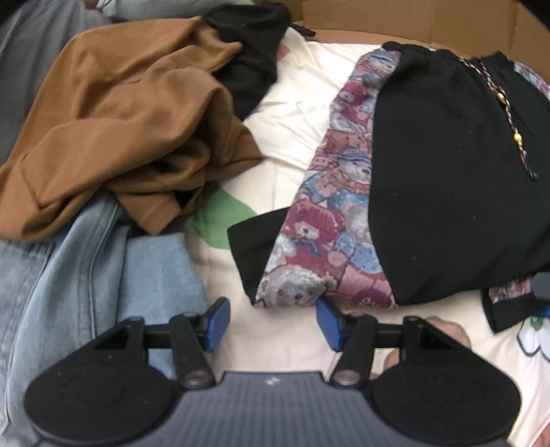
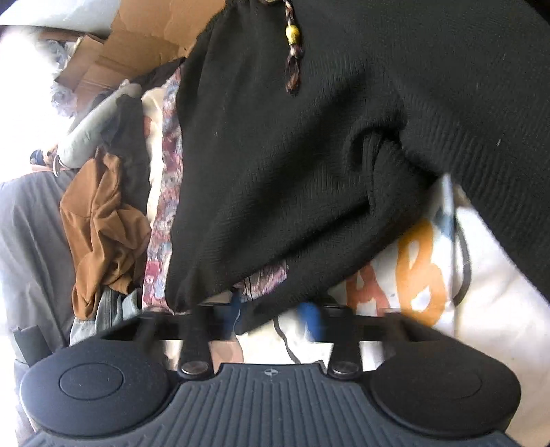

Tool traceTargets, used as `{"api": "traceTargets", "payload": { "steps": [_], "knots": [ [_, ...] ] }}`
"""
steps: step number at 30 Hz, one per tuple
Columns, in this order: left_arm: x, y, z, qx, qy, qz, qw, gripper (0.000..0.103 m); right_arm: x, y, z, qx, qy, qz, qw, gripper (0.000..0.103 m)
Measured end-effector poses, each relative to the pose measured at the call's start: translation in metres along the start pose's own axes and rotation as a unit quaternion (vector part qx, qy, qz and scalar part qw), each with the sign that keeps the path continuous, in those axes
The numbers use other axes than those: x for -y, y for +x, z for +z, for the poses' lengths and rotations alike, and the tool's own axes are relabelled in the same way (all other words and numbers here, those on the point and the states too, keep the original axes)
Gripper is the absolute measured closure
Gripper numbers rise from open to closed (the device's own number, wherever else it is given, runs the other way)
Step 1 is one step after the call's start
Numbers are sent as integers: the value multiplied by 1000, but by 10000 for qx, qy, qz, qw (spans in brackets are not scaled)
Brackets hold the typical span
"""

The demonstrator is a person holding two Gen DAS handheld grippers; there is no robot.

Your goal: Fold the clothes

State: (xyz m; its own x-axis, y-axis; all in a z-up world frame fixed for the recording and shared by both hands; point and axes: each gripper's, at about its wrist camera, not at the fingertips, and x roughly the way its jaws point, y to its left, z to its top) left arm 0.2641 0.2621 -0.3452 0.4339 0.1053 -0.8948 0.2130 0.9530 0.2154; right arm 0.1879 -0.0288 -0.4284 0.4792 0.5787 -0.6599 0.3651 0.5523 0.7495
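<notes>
Right wrist view: right tool (image 2: 275, 318) pinches black sweater (image 2: 309, 154) hem (bedsheet (image 2: 481, 309) lettering unreadable).

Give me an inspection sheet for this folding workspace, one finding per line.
Surface: cream bedsheet with printed patches, wrinkled.
Job's things: black sweater with teddy-bear patterned sleeve lying spread out; beaded drawstring across its chest.
Clutter: crumpled brown garment, light blue jeans and another black garment piled beside it.
Grippers: left gripper open, empty, at the sleeve's near edge, one blue pad touching it; right gripper blurred, black sweater hem between its fingers, grip not clear.
Cables: nothing seen.
Surroundings: cardboard box wall behind the bed.
</notes>
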Motion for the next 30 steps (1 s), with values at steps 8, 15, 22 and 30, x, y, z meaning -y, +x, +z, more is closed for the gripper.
{"api": "traceTargets", "payload": {
  "steps": [8, 15, 22, 30],
  "knots": [
    [4, -6, 7, 311, 260, -195, 9990, 53, 1, -23, -5, 23, -23, 131, 9999, 103],
    [-1, -15, 13, 396, 69, -509, 9979, 91, 5, -55, -4, -50, -351, -382, 9986, 103],
    [4, -38, 16, 452, 278, -913, 9944, 96, 13, -95, -5, -99, -584, -969, 9935, 103],
    [1, -54, 35, 243, 122, -1331, 9907, 96, 25, -139, 0, -74, -537, -1279, 9903, 103]
  ]
}}
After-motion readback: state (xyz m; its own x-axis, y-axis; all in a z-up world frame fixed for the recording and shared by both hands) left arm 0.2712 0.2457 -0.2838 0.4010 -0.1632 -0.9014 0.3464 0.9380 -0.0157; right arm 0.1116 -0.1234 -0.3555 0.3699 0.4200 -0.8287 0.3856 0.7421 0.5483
